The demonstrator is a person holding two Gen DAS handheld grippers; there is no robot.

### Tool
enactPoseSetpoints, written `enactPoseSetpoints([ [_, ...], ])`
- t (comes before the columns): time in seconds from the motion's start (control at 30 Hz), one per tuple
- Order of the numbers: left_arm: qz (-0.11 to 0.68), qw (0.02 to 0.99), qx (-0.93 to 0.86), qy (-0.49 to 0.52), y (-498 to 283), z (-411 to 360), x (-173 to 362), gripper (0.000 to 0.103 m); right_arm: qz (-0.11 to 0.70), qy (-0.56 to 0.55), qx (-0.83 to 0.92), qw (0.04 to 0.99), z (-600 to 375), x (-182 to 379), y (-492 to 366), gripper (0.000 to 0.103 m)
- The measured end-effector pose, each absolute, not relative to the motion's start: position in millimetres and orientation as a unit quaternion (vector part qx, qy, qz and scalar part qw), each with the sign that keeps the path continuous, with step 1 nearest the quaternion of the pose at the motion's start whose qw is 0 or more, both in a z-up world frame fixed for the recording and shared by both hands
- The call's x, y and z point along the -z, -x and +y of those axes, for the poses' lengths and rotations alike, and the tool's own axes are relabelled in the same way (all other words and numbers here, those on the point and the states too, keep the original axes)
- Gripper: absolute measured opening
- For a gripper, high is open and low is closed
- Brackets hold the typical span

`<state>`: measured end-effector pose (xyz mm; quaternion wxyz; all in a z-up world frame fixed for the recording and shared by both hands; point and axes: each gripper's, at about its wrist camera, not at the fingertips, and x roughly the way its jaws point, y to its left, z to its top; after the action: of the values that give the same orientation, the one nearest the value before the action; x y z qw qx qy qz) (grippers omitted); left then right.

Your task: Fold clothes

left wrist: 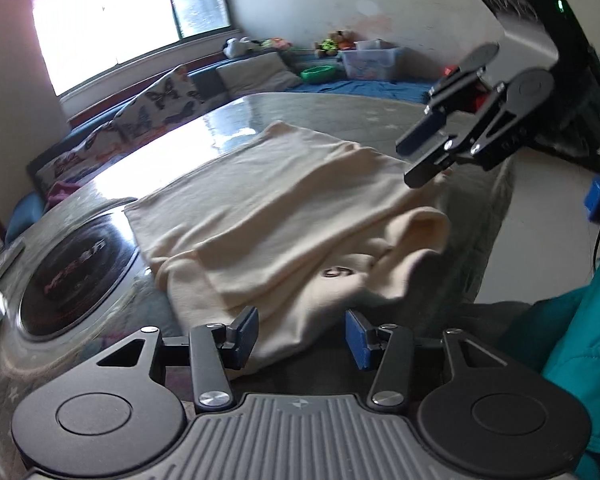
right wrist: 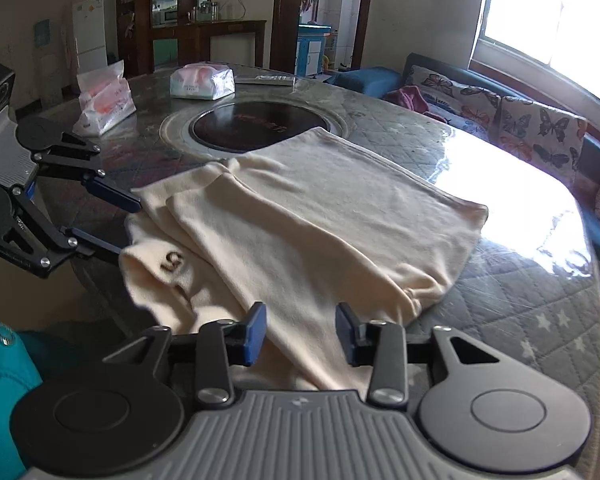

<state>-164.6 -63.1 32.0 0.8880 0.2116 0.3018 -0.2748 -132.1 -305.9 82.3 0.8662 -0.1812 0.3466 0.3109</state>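
A cream garment (left wrist: 284, 208) (right wrist: 312, 208) lies partly folded on the round table (right wrist: 520, 300), one flap laid over the body. A dark logo (right wrist: 171, 261) shows on the lower layer near the table's edge. My left gripper (left wrist: 302, 332) is open at the garment's near edge, with cloth lying between its fingers. In the right wrist view the left gripper (right wrist: 126, 228) stands open beside the garment's left edge. My right gripper (right wrist: 300, 334) is open over the near hem. From the left wrist view the right gripper (left wrist: 406, 164) hovers open just above the far corner.
A black hob (right wrist: 260, 128) (left wrist: 72, 276) is set into the table's middle. Two tissue packs (right wrist: 202, 80) (right wrist: 104, 100) lie at the far side. A sofa with butterfly cushions (right wrist: 540, 128) runs under the window. A teal sleeve (left wrist: 580, 340) is close by.
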Motion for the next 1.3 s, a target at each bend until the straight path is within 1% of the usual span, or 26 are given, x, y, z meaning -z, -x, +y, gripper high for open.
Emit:
enactPoseSetpoints([
  [0.1, 0.292, 0.888, 0.278, -0.223, 164, -72, -26, 0.05, 0.347, 0.201, -0.31, 0.862, -310, -81, 143, 0.048],
  [0.13, 0.288, 0.889, 0.28, -0.221, 164, -73, -26, 0.049, 0.348, 0.207, -0.312, 0.86, -311, -80, 146, 0.052],
  [0.17, 0.283, 0.89, 0.281, -0.22, 164, -75, -26, 0.046, 0.347, 0.216, -0.314, 0.857, -311, -79, 150, 0.053],
  [0.23, 0.271, 0.894, 0.281, -0.219, 163, -77, -27, 0.038, 0.345, 0.236, -0.32, 0.85, -311, -76, 157, 0.054],
  [0.3, 0.266, 0.897, 0.283, -0.21, 160, -77, -31, 0.02, 0.343, 0.247, -0.33, 0.844, -310, -73, 161, 0.056],
  [0.37, 0.262, 0.9, 0.285, -0.199, 156, -76, -35, 0.011, 0.338, 0.252, -0.337, 0.842, -308, -71, 163, 0.056],
  [0.57, 0.271, 0.91, 0.283, -0.134, 125, -68, -52, 0.009, 0.314, 0.251, -0.369, 0.838, -293, -67, 157, 0.058],
  [0.63, 0.275, 0.91, 0.283, -0.122, 117, -66, -53, 0.009, 0.305, 0.252, -0.369, 0.841, -287, -64, 151, 0.058],
  [0.7, 0.281, 0.909, 0.284, -0.117, 111, -64, -53, 0.009, 0.301, 0.245, -0.368, 0.845, -284, -62, 145, 0.053],
  [0.73, 0.283, 0.909, 0.284, -0.114, 109, -63, -52, 0.009, 0.309, 0.238, -0.365, 0.845, -282, -60, 138, 0.044],
  [0.77, 0.286, 0.908, 0.284, -0.111, 106, -62, -52, 0.009, 0.319, 0.23, -0.361, 0.846, -280, -57, 132, 0.031],
  [0.87, 0.293, 0.907, 0.282, -0.111, 104, -59, -50, 0.013, 0.339, 0.188, -0.358, 0.849, -283, -59, 116, 0.016],
  [0.93, 0.294, 0.906, 0.281, -0.117, 110, -55, -47, 0.017, 0.35, 0.156, -0.36, 0.851, -288, -65, 107, 0.014],
  [0.97, 0.294, 0.906, 0.278, -0.124, 114, -53, -45, 0.024, 0.353, 0.149, -0.36, 0.851, -289, -67, 104, 0.013],
  [1.0, 0.294, 0.906, 0.274, -0.131, 118, -52, -43, 0.028, 0.354, 0.143, -0.36, 0.851, -290, -69, 102, 0.013],
  [1.07, 0.292, 0.907, 0.268, -0.145, 125, -49, -40, 0.03, 0.355, 0.132, -0.36, 0.853, -292, -74, 96, 0.012],
  [1.13, 0.29, 0.907, 0.263, -0.154, 132, -46, -36, 0.039, 0.354, 0.121, -0.357, 0.856, -293, -79, 90, 0.012],
  [1.17, 0.288, 0.907, 0.261, -0.161, 134, -45, -35, 0.046, 0.353, 0.116, -0.358, 0.856, -294, -81, 88, 0.011],
  [1.2, 0.285, 0.907, 0.259, -0.168, 136, -44, -33, 0.048, 0.352, 0.114, -0.359, 0.857, -294, -83, 87, 0.011],
  [1.3, 0.278, 0.907, 0.253, -0.19, 142, -41, -28, 0.048, 0.343, 0.113, -0.353, 0.863, -293, -89, 83, 0.011],
])
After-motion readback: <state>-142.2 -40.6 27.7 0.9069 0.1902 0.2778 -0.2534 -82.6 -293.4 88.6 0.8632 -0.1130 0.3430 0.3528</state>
